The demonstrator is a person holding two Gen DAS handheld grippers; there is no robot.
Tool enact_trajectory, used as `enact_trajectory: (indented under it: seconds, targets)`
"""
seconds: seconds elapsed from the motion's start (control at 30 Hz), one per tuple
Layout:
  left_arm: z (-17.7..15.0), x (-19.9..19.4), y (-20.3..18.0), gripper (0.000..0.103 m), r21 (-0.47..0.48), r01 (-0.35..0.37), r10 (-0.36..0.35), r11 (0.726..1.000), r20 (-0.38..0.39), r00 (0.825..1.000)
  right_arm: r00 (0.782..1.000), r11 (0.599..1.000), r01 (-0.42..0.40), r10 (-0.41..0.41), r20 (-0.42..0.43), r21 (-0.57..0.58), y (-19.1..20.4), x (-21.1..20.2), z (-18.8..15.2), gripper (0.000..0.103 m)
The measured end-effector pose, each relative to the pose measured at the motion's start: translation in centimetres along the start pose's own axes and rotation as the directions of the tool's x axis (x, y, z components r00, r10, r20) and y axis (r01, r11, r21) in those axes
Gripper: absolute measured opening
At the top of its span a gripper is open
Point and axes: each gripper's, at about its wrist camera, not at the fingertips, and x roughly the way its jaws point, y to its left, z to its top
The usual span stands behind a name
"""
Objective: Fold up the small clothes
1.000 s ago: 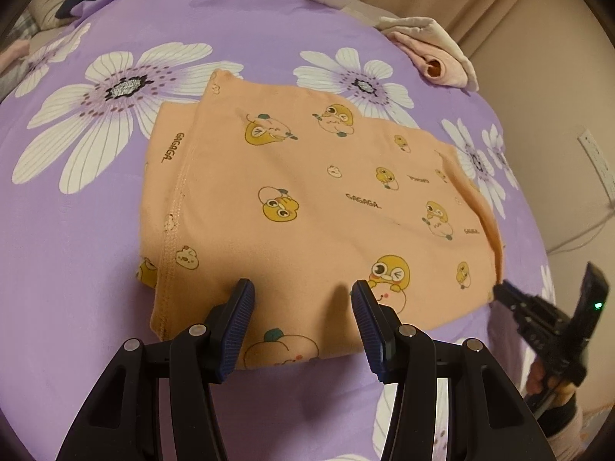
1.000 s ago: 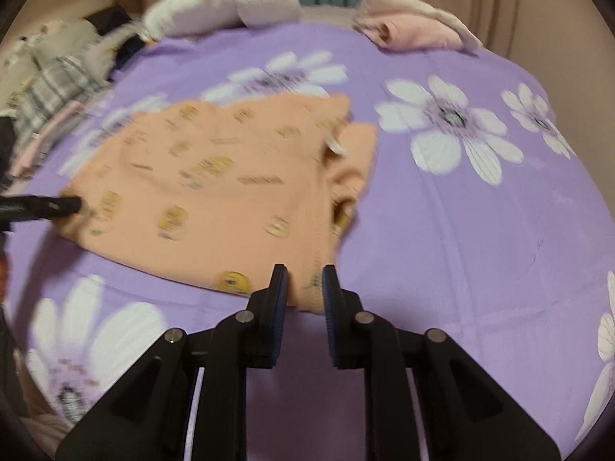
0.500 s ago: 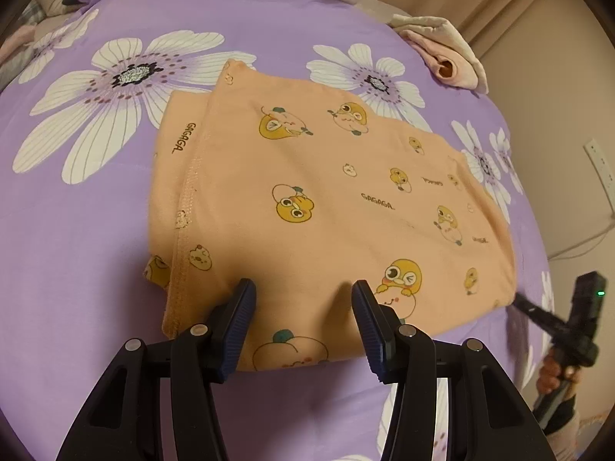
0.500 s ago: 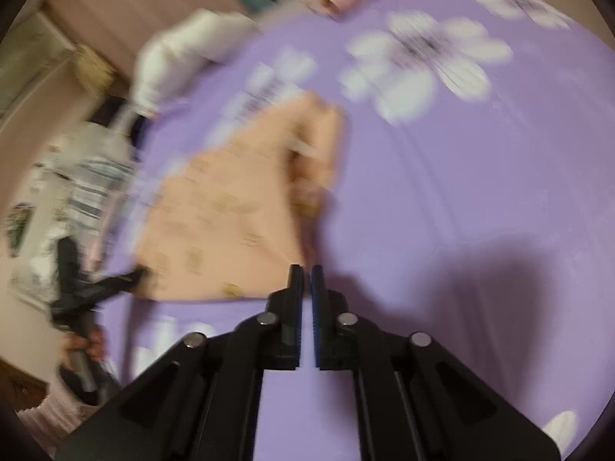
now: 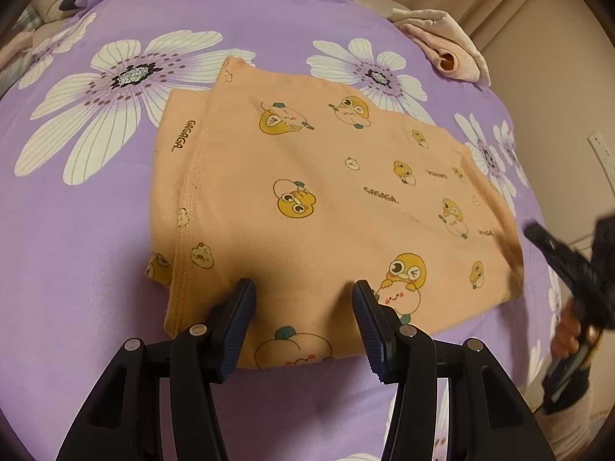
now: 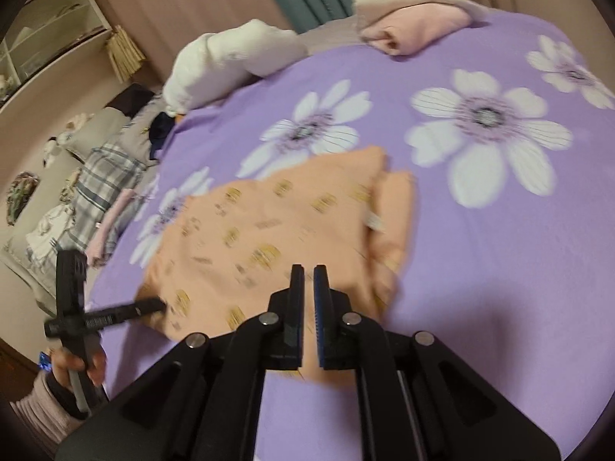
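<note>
While the folded peach garment (image 5: 323, 199) lies flat near the middle of the purple flowered bedspread (image 5: 77, 249), both grippers hang at its edges. The cloth is printed with yellow cartoon ducks and the word GAGAGA, and a second layer peeks out along one side under a stitched hem.

The left gripper (image 5: 303, 319) sits over the garment's near edge with its two blue-padded fingers (image 5: 238, 315) spread wide apart, cloth showing between them; nothing is pinched. Whether the pads press on the fabric or float just above it, I cannot tell.

The right gripper (image 6: 308, 307) is over another edge of the same garment (image 6: 269, 230), its fingers drawn almost together with only a thin slit left between them. The view there is motion-blurred, and no cloth shows inside the slit. From the left wrist view this gripper (image 5: 565, 261) appears as a dark blur just past the garment's right-hand corner, held by a hand (image 5: 569, 338).

Towards the far edge of the bedspread a rolled pink cloth (image 6: 415, 27) lies beside a white bundle (image 6: 226, 61). Off the bedspread's left edge, seen from the right wrist, a heap of plaid and pale clothes (image 6: 100, 188) is piled up.
</note>
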Motion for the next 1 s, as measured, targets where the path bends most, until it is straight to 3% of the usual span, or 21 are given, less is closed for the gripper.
enact_trajectory:
  seconds: [0.07,0.13,0.27,0.33,0.37,0.47,0.53,0.73,0.9,1.0]
  targets:
    - [0.0,0.0,0.1,0.051,-0.002,0.002,-0.002,1.000,-0.004,1.000,0.999,0.999,-0.027,0.028,-0.018,0.043,-0.2,2.3,1.2,0.013]
    - [0.1,0.0,0.0,0.051,0.001,-0.003,0.003,1.000,-0.007,1.000,0.999,0.997,0.001,0.002,-0.039,0.075,-0.8,3.7,1.8,0.013]
    - [0.0,0.0,-0.3,0.051,0.010,-0.016,0.016,1.000,-0.004,1.000,0.985,0.977,0.158,-0.144,-0.097,0.145,-4.0,6.2,2.7,0.007]
    - [-0.1,-0.1,-0.2,0.051,0.000,-0.015,0.015,1.000,0.005,1.000,0.981,0.960,0.185,-0.169,-0.092,0.211,-6.0,6.0,3.1,0.004]
    - [-0.2,-0.1,-0.2,0.051,-0.003,-0.014,0.014,1.000,0.009,1.000,0.982,0.954,0.188,-0.174,-0.080,0.232,-6.5,5.7,3.3,0.012]
    - [-0.4,-0.1,-0.2,0.051,-0.002,-0.012,0.012,1.000,0.015,1.000,0.959,0.923,0.282,-0.278,-0.055,0.262,-7.7,4.0,3.8,0.014]
    - [-0.5,-0.1,-0.1,0.052,0.004,-0.011,0.011,1.000,0.013,1.000,0.971,0.933,0.238,-0.236,-0.039,0.269,-7.6,3.0,3.9,0.014]
    - [-0.8,-0.2,-0.1,0.052,0.001,-0.010,0.010,1.000,0.012,1.000,0.992,0.991,0.126,-0.125,-0.012,0.043,-1.6,0.8,1.9,0.024]
    - [-1.4,-0.5,-0.3,0.052,0.022,-0.020,0.020,1.000,0.008,1.000,0.990,0.993,0.114,-0.116,-0.084,-0.029,0.5,2.2,-0.3,0.024]
    - [-1.9,-0.8,-0.2,0.052,0.032,-0.015,0.015,0.999,0.006,1.000,0.977,0.986,0.156,-0.162,-0.139,-0.053,0.1,3.3,-2.1,0.021]
